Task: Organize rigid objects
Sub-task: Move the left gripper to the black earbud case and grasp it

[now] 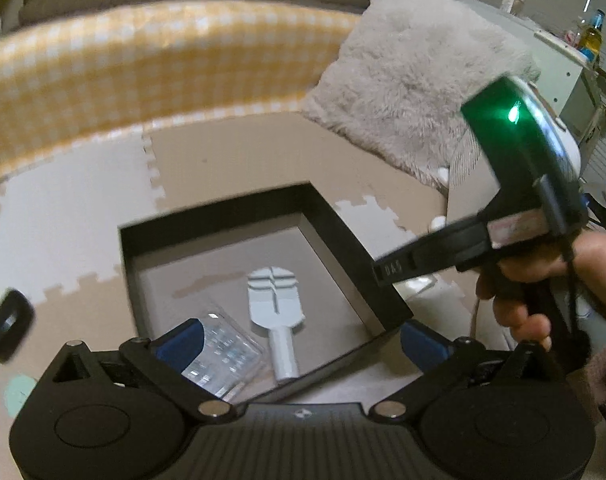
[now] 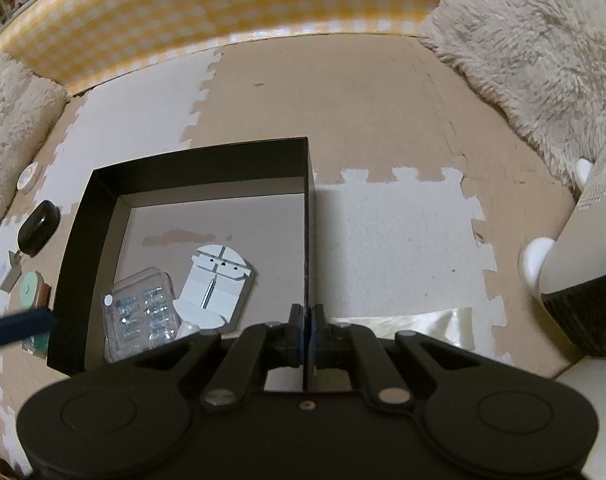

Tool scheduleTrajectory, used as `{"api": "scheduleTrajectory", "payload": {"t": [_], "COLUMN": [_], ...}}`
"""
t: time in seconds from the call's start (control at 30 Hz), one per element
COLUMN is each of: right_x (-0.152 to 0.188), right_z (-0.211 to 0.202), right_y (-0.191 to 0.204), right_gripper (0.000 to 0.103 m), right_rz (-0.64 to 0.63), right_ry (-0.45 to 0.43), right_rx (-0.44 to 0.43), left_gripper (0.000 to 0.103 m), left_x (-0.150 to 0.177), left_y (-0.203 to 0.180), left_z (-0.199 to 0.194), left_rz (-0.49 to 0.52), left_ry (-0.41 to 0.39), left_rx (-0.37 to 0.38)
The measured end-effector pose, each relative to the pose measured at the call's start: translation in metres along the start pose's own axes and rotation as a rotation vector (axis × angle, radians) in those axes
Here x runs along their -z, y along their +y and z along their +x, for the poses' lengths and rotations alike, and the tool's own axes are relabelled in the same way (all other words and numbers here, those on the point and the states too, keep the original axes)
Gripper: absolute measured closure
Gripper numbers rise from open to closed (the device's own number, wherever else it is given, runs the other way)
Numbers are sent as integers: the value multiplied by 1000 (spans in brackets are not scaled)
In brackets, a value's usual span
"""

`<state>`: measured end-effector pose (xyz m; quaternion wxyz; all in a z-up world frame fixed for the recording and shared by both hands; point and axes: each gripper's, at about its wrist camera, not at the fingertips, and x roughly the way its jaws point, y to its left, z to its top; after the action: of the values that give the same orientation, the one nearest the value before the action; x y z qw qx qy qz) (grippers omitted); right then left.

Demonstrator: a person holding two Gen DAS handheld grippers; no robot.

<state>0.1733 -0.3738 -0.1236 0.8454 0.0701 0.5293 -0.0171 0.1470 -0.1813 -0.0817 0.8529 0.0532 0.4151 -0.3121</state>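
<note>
A black open box (image 1: 335, 216) (image 2: 91, 208) lies on the foam floor mat. Inside it are a white flat tool with a handle (image 1: 275, 300) (image 2: 219, 284) and a clear plastic case of small metal parts (image 1: 223, 356) (image 2: 143, 308). My left gripper (image 1: 299, 344) is open and empty, just above the box's near edge. My right gripper (image 2: 306, 320) is shut on the box's right wall (image 2: 309, 240); it shows from the side in the left wrist view (image 1: 387, 268). A black oval object (image 1: 7, 324) (image 2: 37, 228) lies left of the box.
Left of the box lie a mint-green round item (image 2: 29, 290), a small card (image 2: 11, 276) and a white roll (image 2: 27, 176). Fluffy cushions (image 2: 543, 52) (image 2: 7, 104) and a yellow checked bolster (image 2: 223, 12) border the mat. A dark ribbed container (image 2: 583, 312) stands at the right.
</note>
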Motion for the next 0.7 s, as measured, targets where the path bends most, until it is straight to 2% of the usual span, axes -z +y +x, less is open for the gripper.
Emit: {"api": "scheduleTrajectory", "payload": {"t": [0.23, 0.47, 0.7], "right_x": [1, 1, 0], "right_z": [0, 0, 2], "right_y": [-2, -1, 0], "right_gripper": [99, 99, 99], "right_rz": [12, 10, 4], "right_ry": [-8, -11, 2], "right_rx": [-6, -2, 4], "left_gripper": [0, 0, 0], "left_x": [-11, -11, -6], "left_y": [22, 68, 132], "left_z": [-35, -55, -52], "left_rz": [20, -43, -221], "left_ry": [-80, -105, -123], "left_rx": [-32, -99, -208]}}
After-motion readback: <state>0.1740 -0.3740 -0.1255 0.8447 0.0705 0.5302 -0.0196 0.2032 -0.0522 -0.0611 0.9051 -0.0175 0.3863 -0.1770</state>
